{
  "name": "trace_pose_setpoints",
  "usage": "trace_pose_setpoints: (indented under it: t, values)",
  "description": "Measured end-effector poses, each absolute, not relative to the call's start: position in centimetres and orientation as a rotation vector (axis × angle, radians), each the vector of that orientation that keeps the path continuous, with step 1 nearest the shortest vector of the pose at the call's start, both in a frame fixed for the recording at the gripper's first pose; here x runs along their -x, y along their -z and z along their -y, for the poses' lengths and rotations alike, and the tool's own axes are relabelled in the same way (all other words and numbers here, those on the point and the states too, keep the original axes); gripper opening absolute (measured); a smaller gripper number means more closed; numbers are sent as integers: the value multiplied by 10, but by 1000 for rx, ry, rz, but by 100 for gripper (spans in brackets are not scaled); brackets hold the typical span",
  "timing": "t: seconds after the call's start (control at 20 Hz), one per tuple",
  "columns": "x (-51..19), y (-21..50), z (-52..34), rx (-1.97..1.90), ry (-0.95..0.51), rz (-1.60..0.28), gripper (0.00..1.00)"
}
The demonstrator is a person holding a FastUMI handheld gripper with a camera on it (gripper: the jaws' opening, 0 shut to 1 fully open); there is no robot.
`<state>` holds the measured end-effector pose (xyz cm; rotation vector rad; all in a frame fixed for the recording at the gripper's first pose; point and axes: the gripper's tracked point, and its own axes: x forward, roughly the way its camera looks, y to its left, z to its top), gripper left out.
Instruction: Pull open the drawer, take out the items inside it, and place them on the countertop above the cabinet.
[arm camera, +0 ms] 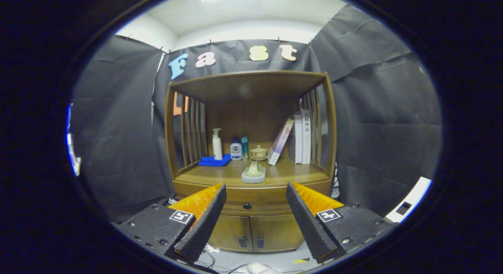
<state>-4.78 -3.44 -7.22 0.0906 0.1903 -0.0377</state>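
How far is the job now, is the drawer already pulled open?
Nothing looks done: the drawer sits closed, its knob untouched. The gripper is open, fingers apart and short of the cabinet, lined up on the knob. Left: pull, remove items, place them on the countertop.

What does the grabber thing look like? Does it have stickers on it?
The gripper has two long wedge-shaped fingers with ridged, saw-like inner faces. Each finger sits on a dark boxy block with small screws, and each block wears a little square sticker printed in a black-and-white pattern. The fingers stand open, with the drawer knob beyond them.
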Motion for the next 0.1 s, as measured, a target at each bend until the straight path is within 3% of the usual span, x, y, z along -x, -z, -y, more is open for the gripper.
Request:
trace_pose_setpoints:
  t: [0.1]
  values:
    - [69,61,50,-92,59,-178,100]
